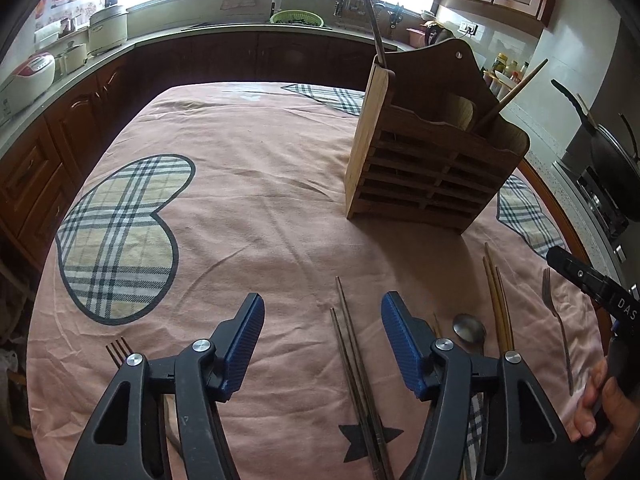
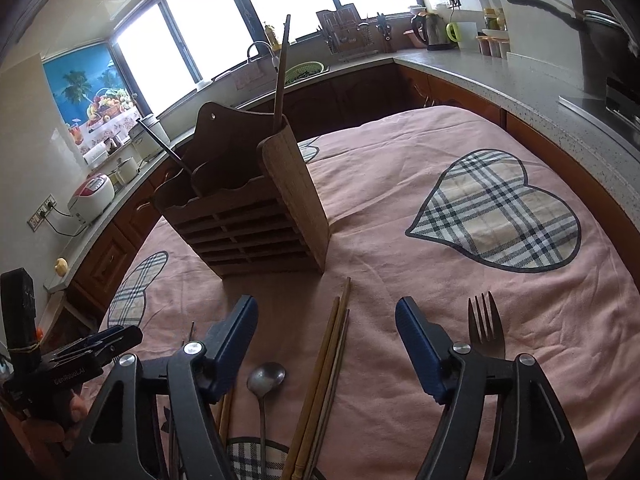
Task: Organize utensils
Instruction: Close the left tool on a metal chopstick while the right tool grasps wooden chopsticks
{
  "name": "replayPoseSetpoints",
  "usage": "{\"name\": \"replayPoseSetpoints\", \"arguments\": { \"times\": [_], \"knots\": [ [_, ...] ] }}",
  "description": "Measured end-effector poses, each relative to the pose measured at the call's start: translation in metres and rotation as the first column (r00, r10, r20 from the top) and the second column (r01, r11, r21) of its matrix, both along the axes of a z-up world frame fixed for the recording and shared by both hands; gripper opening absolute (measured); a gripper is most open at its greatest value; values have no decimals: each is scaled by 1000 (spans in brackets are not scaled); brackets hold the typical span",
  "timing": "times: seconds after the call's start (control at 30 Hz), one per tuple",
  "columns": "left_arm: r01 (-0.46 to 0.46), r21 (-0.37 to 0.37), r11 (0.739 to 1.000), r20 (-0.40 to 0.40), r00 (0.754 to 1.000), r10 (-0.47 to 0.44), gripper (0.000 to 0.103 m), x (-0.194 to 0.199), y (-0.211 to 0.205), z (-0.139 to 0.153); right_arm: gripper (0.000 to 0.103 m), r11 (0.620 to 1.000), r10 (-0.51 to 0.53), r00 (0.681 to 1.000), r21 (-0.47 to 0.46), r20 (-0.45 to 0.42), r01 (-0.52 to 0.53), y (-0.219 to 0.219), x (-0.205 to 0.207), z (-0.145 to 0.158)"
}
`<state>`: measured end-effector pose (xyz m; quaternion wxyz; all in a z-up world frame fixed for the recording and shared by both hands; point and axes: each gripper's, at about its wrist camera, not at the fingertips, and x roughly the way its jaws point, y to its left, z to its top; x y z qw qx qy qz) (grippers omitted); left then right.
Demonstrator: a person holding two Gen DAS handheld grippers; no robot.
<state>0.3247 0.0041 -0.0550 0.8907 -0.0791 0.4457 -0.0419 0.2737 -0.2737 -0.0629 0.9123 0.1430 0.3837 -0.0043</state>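
A wooden utensil holder [image 1: 432, 152] [image 2: 248, 208] stands on the pink tablecloth with one dark stick [image 1: 374, 24] and one wooden stick [image 1: 516, 88] upright in it. My left gripper [image 1: 323, 308] is open just above the cloth, and a pair of dark chopsticks [image 1: 354, 360] lies between its jaws, untouched. My right gripper [image 2: 326, 308] is open too, over a bundle of bamboo chopsticks [image 2: 330, 352] that runs between its jaws without contact. A metal spoon [image 2: 266, 376] [image 1: 469, 330] lies beside the left finger in the right wrist view. A fork [image 2: 486, 328] rests beside its right finger.
Another fork [image 1: 119, 347] lies partly under my left gripper's left arm. The table [image 1: 240, 200] carries plaid heart patches. Kitchen counters with rice cookers [image 1: 28, 76], a sink [image 1: 296, 20] and a wok [image 1: 612, 156] ring the table. A hand [image 1: 600, 404] holds the right gripper.
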Motion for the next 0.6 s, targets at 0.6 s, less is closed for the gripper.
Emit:
{"name": "replayPoseSetpoints", "arguments": {
  "times": [0.6],
  "knots": [
    [54, -4, 999, -135, 989, -54, 32, 59, -16, -46, 32, 999, 10, 993, -45, -116, -16, -4, 55, -35]
  ]
}}
